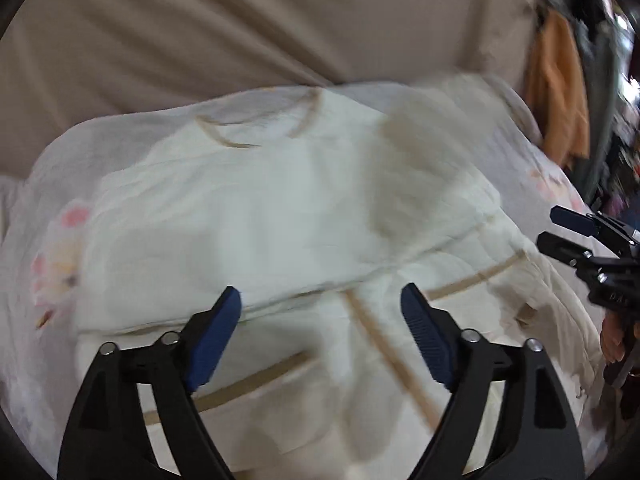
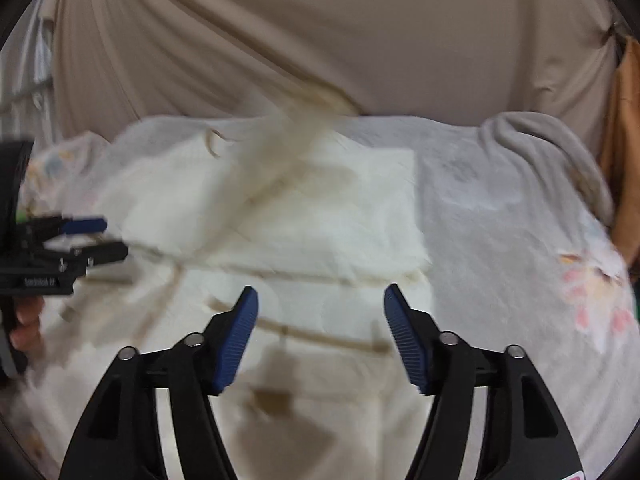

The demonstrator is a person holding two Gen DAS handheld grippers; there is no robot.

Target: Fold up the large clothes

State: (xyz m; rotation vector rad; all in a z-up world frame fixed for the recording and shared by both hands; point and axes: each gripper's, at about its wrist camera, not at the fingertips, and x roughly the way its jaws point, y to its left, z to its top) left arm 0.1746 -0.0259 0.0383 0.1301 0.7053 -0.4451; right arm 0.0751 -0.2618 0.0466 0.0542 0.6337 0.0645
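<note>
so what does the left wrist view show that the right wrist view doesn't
Only the left wrist view: the left tongs head-on, open with nothing between them, the right tongs at its right edge, and dark clutter behind the orange cloth.

Only the right wrist view: the right tongs head-on, open and empty, the left tongs at its left edge, a rumpled grey blanket, and a pale rail-like frame, blurred.

Both: the cream garment with tan trim, the floral sheet under it, and the beige curtain.

Two tools (image 1: 321,300), one cream garment (image 1: 256,208), one floral blanket (image 2: 520,240).
</note>
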